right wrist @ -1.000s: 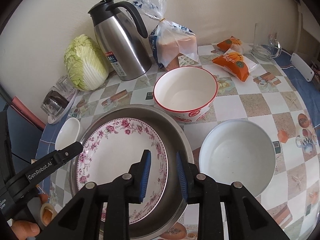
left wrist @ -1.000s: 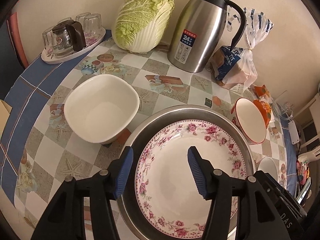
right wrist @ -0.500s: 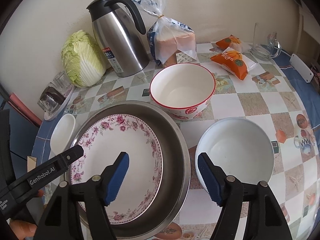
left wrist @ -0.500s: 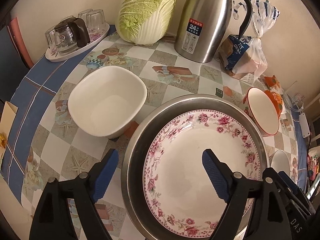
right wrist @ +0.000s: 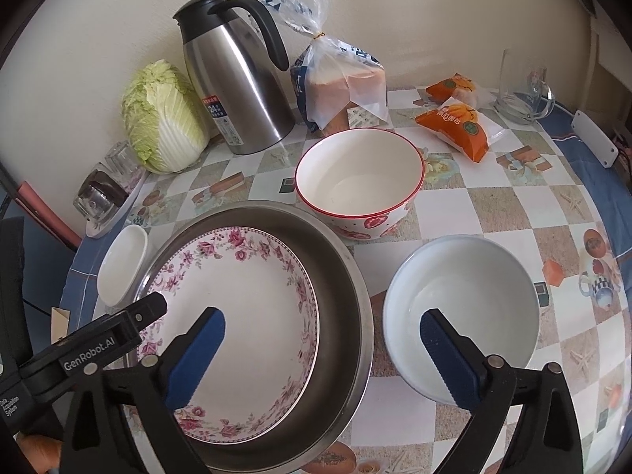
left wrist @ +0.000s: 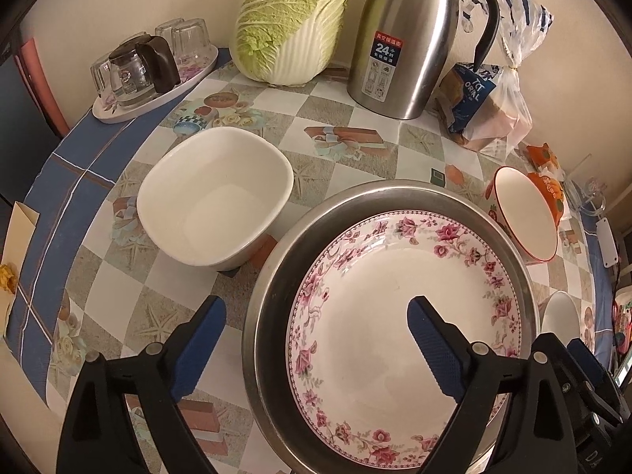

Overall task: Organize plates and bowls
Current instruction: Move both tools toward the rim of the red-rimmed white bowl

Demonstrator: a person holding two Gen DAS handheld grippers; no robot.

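Note:
A pink-flowered plate [left wrist: 395,335] [right wrist: 245,296] lies inside a wide steel basin [left wrist: 276,268] [right wrist: 343,276] on the checked tablecloth. My left gripper [left wrist: 316,308] hovers over the basin's left rim, its jaws opening with nothing pressed between the blue pads. Over the right rim my right gripper [right wrist: 322,318] is also opening, one finger above the plate and the other above a round white bowl [right wrist: 462,300]. A squarish white bowl [left wrist: 213,197] sits left of the basin. Behind the basin to the right stands a red-rimmed bowl [right wrist: 355,173].
Along the wall stand a steel thermos jug [left wrist: 403,39], a cabbage [left wrist: 292,23], a bagged loaf [right wrist: 343,79] and a tray of glasses [left wrist: 150,75]. Orange snack packets [right wrist: 458,122] and a glass mug [right wrist: 521,94] lie at the far right. The table curves away at the left.
Both pairs of jaws have spread from narrow to wide around the basin's rim. Basin, plate and bowls lie where they were.

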